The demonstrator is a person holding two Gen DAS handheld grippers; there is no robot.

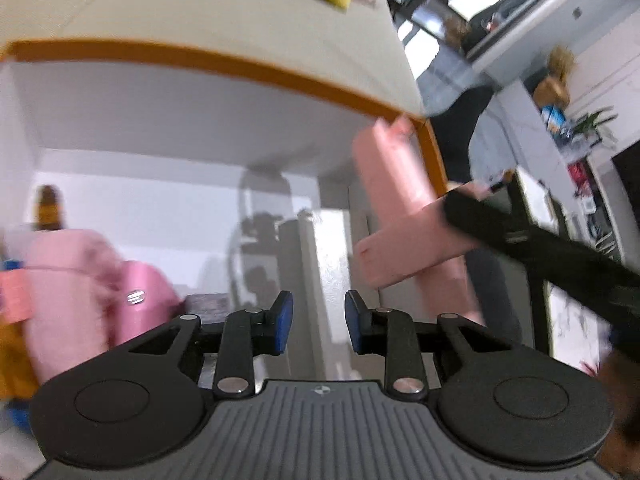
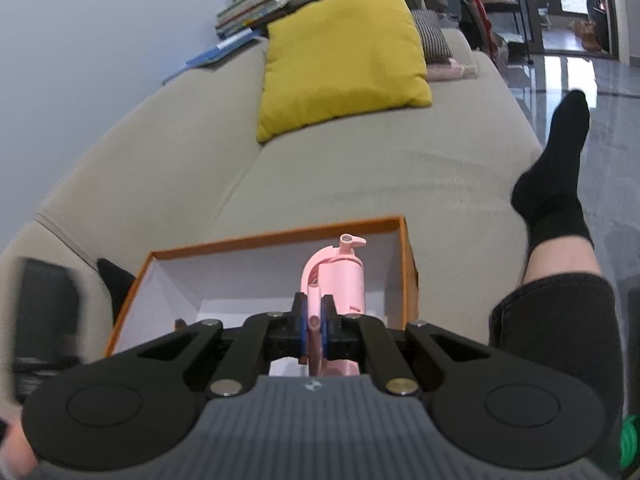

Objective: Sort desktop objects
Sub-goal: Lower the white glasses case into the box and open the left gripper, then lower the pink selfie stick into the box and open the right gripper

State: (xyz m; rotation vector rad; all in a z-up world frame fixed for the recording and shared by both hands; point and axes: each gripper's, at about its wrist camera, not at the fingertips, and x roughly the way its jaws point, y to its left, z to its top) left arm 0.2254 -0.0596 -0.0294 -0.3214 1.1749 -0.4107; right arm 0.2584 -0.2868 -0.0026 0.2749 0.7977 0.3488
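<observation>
An orange-rimmed box (image 2: pixel 280 234) with a white inside stands on a grey sofa. My right gripper (image 2: pixel 315 312) is shut on the thin handle of a pink plastic gadget (image 2: pixel 350 280) and holds it over the box's right side. In the left wrist view the same gadget (image 1: pixel 392 176) hangs by the box rim (image 1: pixel 240 66), with the right gripper's black fingers (image 1: pixel 472 212) on it. My left gripper (image 1: pixel 319 312) is over the box, blue pads apart and nothing between them. A pink pouch (image 1: pixel 80 272), a pink case (image 1: pixel 144 300) and a brown bottle (image 1: pixel 48 208) lie at the box's left.
A yellow cushion (image 2: pixel 340 56) lies on the sofa (image 2: pixel 360 184) behind the box, with stacked books (image 2: pixel 256 4) beyond it. A person's leg in a black sock (image 2: pixel 560 184) stretches along the sofa's right edge. A blurred black shape (image 2: pixel 44 312) sits left of the box.
</observation>
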